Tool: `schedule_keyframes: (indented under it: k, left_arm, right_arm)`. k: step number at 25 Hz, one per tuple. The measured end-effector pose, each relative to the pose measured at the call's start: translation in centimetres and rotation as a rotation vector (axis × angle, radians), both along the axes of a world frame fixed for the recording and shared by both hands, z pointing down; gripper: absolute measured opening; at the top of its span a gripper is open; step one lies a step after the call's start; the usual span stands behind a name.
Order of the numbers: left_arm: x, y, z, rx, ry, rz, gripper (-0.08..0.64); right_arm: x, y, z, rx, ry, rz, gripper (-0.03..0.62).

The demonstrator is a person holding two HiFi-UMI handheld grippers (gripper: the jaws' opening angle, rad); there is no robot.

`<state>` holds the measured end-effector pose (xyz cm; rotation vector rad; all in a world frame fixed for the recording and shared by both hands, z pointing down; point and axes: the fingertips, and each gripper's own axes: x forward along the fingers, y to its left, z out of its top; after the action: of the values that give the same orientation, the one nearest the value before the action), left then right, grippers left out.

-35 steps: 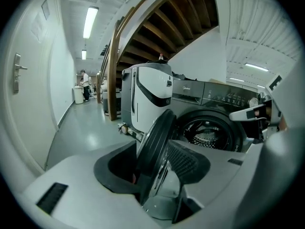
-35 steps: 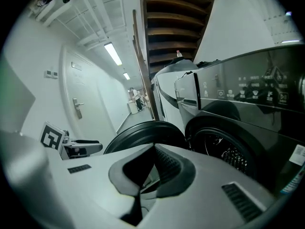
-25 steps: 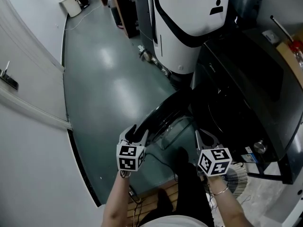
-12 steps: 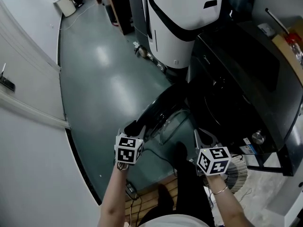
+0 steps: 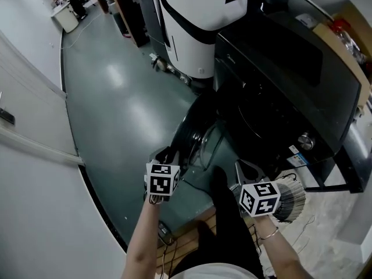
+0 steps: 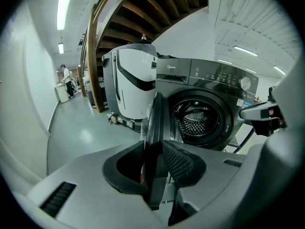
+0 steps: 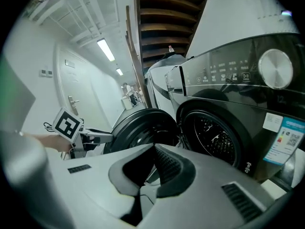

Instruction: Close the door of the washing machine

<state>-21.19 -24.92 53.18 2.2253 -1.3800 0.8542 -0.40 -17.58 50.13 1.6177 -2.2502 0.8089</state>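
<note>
- Standing half open, the door [image 5: 196, 127] of the washing machine [image 5: 290, 80] is swung out over the floor [image 5: 116, 97].
- Its rim is gripped between the fingers of the left gripper [image 6: 155, 159], which have just been closing.
- The right gripper [image 7: 151, 168] is held nearby, fingers closed and empty.

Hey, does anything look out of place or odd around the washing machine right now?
Only the door: it hangs wide open from the washing machine, leaving the drum exposed. The left gripper has just been closing its jaws and now pinches the door's rim. No spill or damage shows.
</note>
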Motion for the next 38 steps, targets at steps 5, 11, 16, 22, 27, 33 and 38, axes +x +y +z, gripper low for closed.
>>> schedule_keyframes:
  k: [5, 11, 16, 22, 27, 33, 38]
  left_arm:
    - [2.1, 1.6, -0.1, -0.021, -0.02, 0.05, 0.13]
    - [4.9, 3.4, 0.1, -0.053, 0.0, 0.085, 0.129]
    - [7.7, 4.8, 0.4, -0.071, 0.002, 0.111, 0.13]
    - [10.9, 6.0, 0.4, -0.108, 0.026, 0.138, 0.133]
    - [14.1, 6.9, 0.6, -0.125, 0.035, 0.177, 0.141]
    - [18.2, 7.6, 0.7, -0.131, 0.043, 0.191, 0.152]
    - [21.1, 7.9, 0.9, -0.148, 0.05, 0.19, 0.158]
  right_arm:
    - [0.9, 3.0, -0.1, -0.012, 0.003, 0.028, 0.008]
    - [2.7, 6.3, 0.5, -0.02, 0.013, 0.076, 0.008]
    - [4.2, 9.0, 1.5, -0.038, 0.015, 0.116, 0.008]
    - [5.1, 11.5, 2.3, -0.047, 0.041, 0.139, 0.008]
    - [6.2, 12.7, 3.0, -0.052, 0.058, 0.153, 0.008]
    - [8.0, 13.9, 3.9, -0.064, 0.062, 0.184, 0.008]
    - [9.4, 15.0, 4.8, -0.078, 0.078, 0.199, 0.008]
